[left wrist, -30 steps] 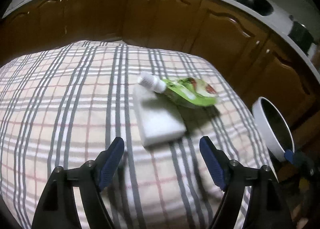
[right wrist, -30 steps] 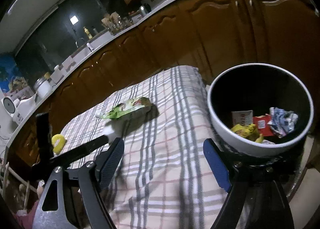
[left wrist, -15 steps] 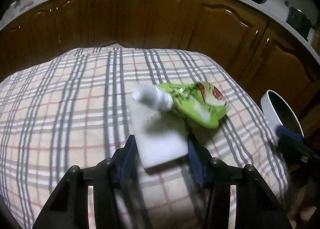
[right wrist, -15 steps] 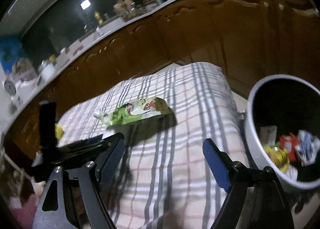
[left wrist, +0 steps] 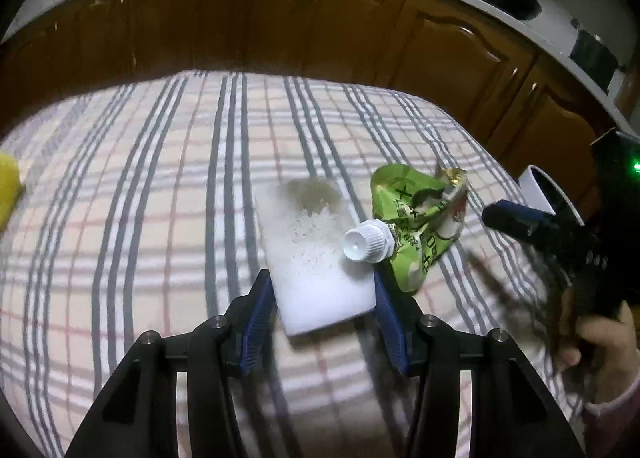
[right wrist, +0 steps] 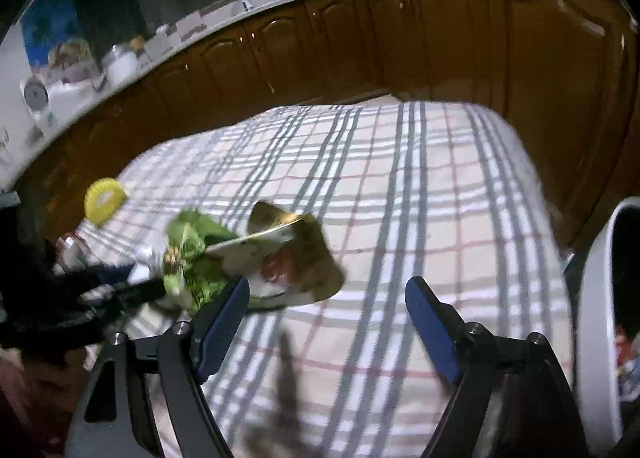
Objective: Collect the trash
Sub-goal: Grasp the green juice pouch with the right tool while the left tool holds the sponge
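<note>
Left gripper (left wrist: 324,302) clamps white block (left wrist: 316,258)'s near end; block runs straight ahead, pouch (left wrist: 416,226) on its far right. Right gripper (right wrist: 326,308) wide, empty; pouch just ahead-left.

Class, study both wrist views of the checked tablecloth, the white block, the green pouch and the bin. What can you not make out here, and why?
- Bin contents: right wrist view, cut off by the frame edge and hidden by its wall.
- Print on the green pouch: right wrist view, motion blur.
- Underside of the white block: left wrist view, hidden by its own top face.
- Yellow object: left wrist view, cut off at the left edge.
</note>
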### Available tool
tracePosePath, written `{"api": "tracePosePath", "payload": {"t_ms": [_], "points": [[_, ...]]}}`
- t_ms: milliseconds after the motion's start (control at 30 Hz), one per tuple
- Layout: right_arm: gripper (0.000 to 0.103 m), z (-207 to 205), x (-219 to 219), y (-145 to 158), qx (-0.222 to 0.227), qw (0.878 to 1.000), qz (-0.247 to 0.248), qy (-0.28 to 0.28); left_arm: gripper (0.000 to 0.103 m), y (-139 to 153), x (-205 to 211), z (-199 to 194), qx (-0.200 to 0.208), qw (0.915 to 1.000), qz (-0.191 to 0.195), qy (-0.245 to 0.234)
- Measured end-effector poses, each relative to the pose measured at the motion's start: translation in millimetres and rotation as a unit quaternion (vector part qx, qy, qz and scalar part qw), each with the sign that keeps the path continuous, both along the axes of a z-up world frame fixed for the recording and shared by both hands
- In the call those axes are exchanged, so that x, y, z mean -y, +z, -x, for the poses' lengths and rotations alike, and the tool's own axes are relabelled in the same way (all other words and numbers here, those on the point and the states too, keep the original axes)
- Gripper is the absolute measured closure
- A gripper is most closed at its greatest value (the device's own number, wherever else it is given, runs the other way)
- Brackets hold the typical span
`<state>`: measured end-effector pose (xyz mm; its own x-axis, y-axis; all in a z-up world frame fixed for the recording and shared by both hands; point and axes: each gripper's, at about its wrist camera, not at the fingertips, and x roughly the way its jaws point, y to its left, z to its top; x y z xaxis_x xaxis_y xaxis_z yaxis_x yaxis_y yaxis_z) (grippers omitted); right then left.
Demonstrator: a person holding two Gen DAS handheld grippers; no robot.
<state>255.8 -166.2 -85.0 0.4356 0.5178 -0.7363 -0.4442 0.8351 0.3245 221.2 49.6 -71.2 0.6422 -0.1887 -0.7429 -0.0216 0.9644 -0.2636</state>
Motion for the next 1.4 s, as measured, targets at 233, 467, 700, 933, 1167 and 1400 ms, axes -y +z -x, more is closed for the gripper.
{"api": "tracePosePath", "payload": {"t_ms": [233,467,700,933,1167,1400], "points": [[0.021,-3.9,-16.0,0.4,-0.012,0.999,-0.027,0.020,0.055,7.8,-3.5,13.9,0.012,0.9998,-0.003,-0.013],[0.054,-24.7,-32.5,-11.8,-0.062,0.994,-0.077,0.048,0.054,9.9,-8.3,17.1,0.009,0.9998,-0.017,0.004],[0.082,7.2,-27.0,-5.5,-0.075,0.993,-0.074,0.054,0.054,9.6,-30.6,18.9,0.011,0.9985,0.005,0.054],[0.075,45.5,-34.9,6.6,-0.049,0.993,-0.017,0.110,0.054,15.7,-28.6,24.2,0.026,0.9991,-0.018,0.030],[0.036,29.3,-62.6,30.5,0.030,0.988,0.013,0.149,0.054,8.8,-34.1,21.7,0.012,0.9996,-0.022,0.012],[0.042,12.0,-106.1,-1.9,-0.008,0.969,0.076,0.237,0.054,8.3,-36.1,17.4,0.012,0.9997,-0.018,0.015]]}}
